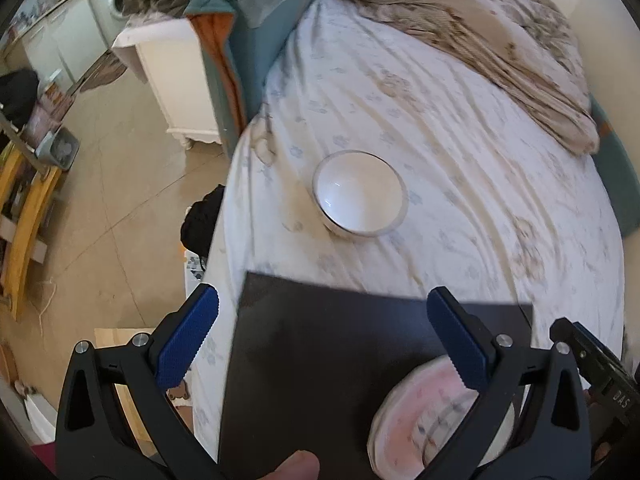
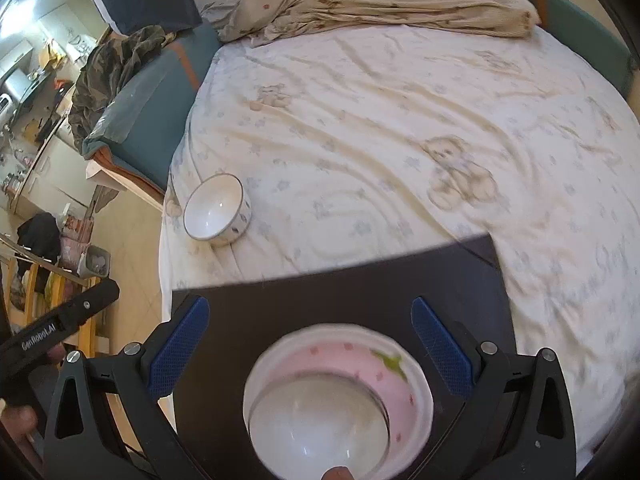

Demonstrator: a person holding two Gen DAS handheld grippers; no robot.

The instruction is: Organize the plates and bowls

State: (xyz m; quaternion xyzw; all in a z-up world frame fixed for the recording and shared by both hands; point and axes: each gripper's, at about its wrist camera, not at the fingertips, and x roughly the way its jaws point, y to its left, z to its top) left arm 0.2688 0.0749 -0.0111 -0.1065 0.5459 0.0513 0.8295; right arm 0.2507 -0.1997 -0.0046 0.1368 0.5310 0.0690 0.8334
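Left gripper (image 1: 320,338): my jaws stand spread wide and empty, hovering over the near edge of the black board (image 1: 340,360).
Right gripper (image 2: 310,346): my jaws stand spread too, pinching nothing, straddling the stack below without touching it.
Stack: a white bowl (image 2: 320,424) sits nested inside a pink plate (image 2: 360,364) with small printed motifs, on the black board at the near end of the bed (image 2: 400,120).
Loose bowl: a white ceramic bowl (image 1: 359,194) with a dark rim line stands upright on the bed sheet, well apart from the board, toward the bed's left edge.
Handling: I judge the loose bowl stiff, glazed, slippery and breakable; the soft mattress lets it tip or rock when nudged.
Where to hold: one finger inside the wall, one outside, pinching across the rim on its near side.
Left to do: the loose bowl is not yet stacked with the others.
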